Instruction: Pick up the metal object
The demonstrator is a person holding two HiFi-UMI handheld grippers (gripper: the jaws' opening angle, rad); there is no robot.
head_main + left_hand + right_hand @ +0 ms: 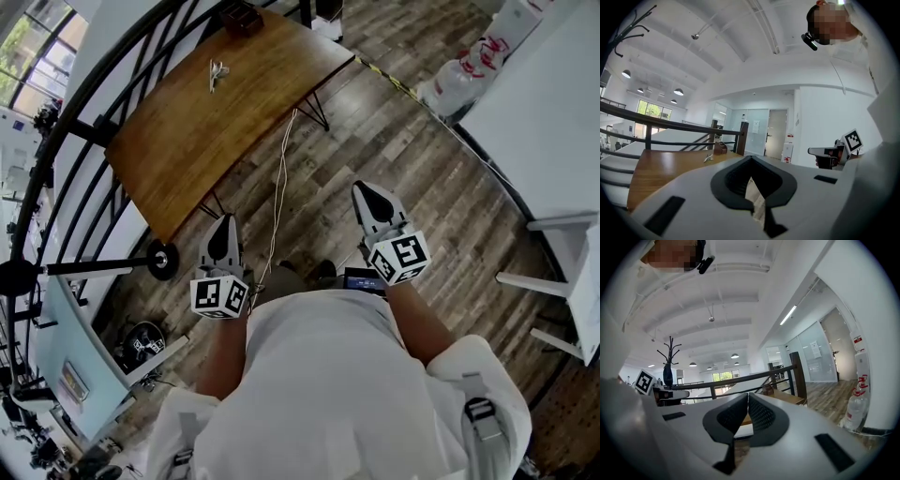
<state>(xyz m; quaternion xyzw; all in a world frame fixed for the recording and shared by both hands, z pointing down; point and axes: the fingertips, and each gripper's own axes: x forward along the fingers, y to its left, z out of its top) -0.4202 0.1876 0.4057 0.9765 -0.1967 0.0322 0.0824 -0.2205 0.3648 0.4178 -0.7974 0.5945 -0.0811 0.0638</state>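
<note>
Gripper in each hand, a person in a white shirt [328, 375] holds the left gripper [223, 221] and the right gripper [363, 189] close to the chest. Both pairs of jaws are pressed together at the tips with nothing between them.

At 12 o'clock a white cable [279, 178] trails over the plank floor [412, 178] toward the legs of a wooden table [187, 141]. That floor separates both grippers from the table, which stands at 11 o'clock. The metal object [217, 72] lies on the tabletop toward its far end, well apart from either gripper. A small dark box [242, 17] sits beyond it at the far edge.

A black railing [94, 131] curves along the table's left side, from 9 to 11 o'clock. At 1 o'clock are plastic jugs [459, 80] beside striped floor tape [394, 80]. At 2 o'clock a white table [553, 103] is cut off by the frame.

The gripper views show a white ceiling with pendant lamps [678, 92] and a coat rack [669, 352]. The metal object is too small for its shape to be made out.
</note>
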